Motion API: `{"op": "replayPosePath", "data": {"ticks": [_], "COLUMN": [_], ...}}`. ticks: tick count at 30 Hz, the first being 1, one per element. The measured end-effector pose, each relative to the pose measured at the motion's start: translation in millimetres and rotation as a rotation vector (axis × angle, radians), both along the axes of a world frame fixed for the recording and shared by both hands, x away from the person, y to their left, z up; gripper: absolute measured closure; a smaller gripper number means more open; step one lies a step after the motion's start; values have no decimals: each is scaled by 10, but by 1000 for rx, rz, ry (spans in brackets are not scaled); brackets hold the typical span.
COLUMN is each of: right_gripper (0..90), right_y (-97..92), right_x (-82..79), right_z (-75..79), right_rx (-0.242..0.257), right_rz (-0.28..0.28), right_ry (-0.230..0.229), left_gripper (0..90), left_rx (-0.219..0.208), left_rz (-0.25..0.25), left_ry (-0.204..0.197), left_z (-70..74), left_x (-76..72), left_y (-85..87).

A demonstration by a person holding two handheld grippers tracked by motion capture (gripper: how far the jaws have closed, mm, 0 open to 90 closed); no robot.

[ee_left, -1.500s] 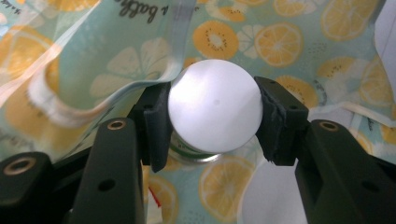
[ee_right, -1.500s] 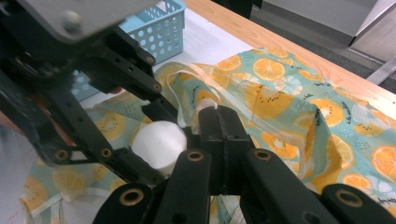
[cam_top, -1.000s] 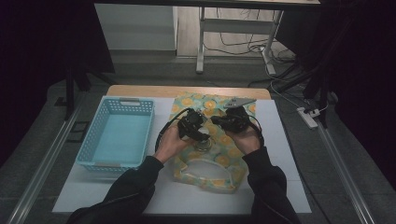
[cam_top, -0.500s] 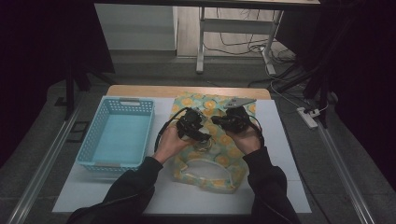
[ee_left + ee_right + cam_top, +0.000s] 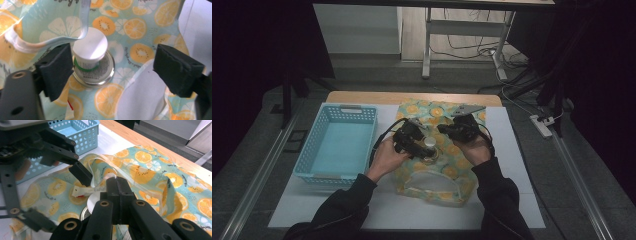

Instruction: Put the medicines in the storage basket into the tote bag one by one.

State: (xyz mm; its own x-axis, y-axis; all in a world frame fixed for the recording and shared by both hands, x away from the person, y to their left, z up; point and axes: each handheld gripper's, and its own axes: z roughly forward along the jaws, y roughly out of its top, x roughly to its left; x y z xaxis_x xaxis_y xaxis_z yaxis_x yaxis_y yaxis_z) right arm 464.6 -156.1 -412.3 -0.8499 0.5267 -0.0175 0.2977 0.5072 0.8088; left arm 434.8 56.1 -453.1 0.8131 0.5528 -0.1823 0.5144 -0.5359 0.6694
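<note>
A fruit-print bag [image 5: 447, 167] lies on the white mat, its mouth toward the person. Inside it a small white-capped bottle [image 5: 90, 47] with a green band stands on a round metal tin [image 5: 105, 75]. My left gripper [image 5: 426, 146] hangs just over them. Its jaws have just been opening and now stand wide apart [image 5: 116, 70]; the bottle sits beside the left pad [image 5: 55, 71] with nothing pressed on it. My right gripper [image 5: 116, 180] is shut on the bag's white strap [image 5: 100, 173] and holds the rim up, right of the left gripper [image 5: 58, 197] in the high view.
A light blue perforated basket [image 5: 345, 107] stands on the mat left of the bag, close to the left forearm. The white mat [image 5: 512, 150] shows bare to the right of the bag and in front. The wooden table edge [image 5: 412, 97] runs behind.
The left gripper's jaws have spread apart and the hand has drawn slightly up and away from the bottle. The right gripper has kept still on the strap.
</note>
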Motion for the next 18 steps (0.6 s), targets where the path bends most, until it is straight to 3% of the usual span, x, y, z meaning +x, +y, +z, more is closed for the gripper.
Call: {"op": "replayPosePath", "data": {"ticks": [15, 18], "right_gripper": [900, 900], "right_y": [14, 16], "right_x": [-8, -10], "right_z": [-7, -7], "right_rx": [-6, -5], "right_rz": [6, 6], "right_ry": [2, 2], "left_gripper": [20, 0], "left_rx": [-25, -5], "left_rz": [-54, -62], "left_ry": [-25, -22], "left_z": [-172, -208], "left_x": [-255, -289], "left_y": [115, 107]}}
